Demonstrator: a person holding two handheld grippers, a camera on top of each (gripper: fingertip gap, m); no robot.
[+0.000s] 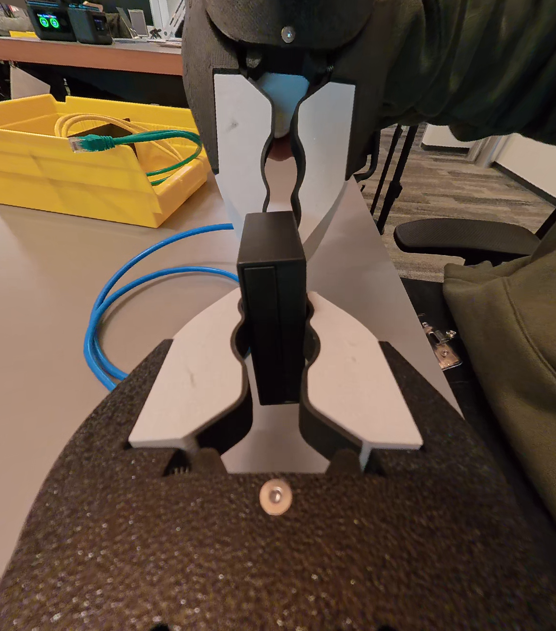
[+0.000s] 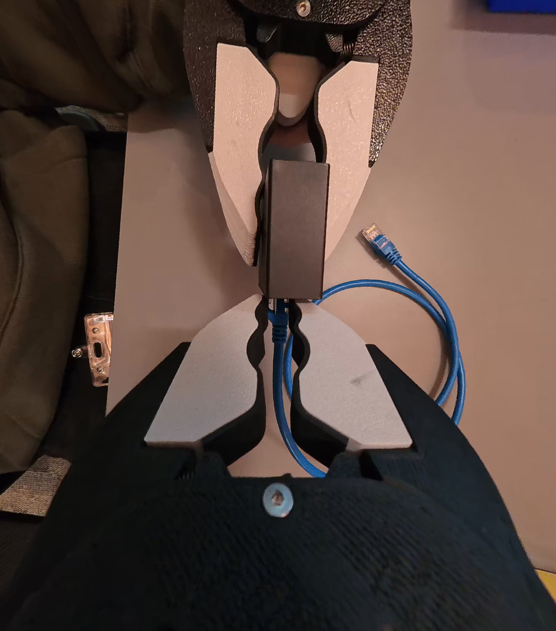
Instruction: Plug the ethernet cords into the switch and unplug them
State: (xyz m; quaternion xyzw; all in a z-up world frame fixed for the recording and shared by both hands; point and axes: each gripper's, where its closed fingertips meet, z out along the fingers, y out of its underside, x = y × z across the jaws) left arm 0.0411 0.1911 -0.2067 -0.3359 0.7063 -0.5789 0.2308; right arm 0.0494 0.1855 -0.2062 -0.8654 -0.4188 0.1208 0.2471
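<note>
My left gripper (image 1: 274,327) is shut on the black switch (image 1: 271,246) and holds it upright on its edge over the grey table (image 1: 30,324). In the right wrist view the switch (image 2: 295,225) stands between the left gripper's fingers (image 2: 235,191). My right gripper (image 2: 278,317) is shut on the boot of the blue ethernet cord (image 2: 440,307), with its plug at the switch's port face. How deep it sits I cannot tell. The cord's other plug (image 2: 377,239) lies loose on the table. The right gripper (image 1: 280,205) faces me in the left wrist view.
A yellow bin (image 1: 48,177) at the back left holds a green cord (image 1: 153,136) and a yellow cord (image 1: 75,119). The blue cord (image 1: 116,307) loops on the table to the left. A person's olive garment (image 1: 525,375) and a chair (image 1: 457,235) are beyond the table's right edge.
</note>
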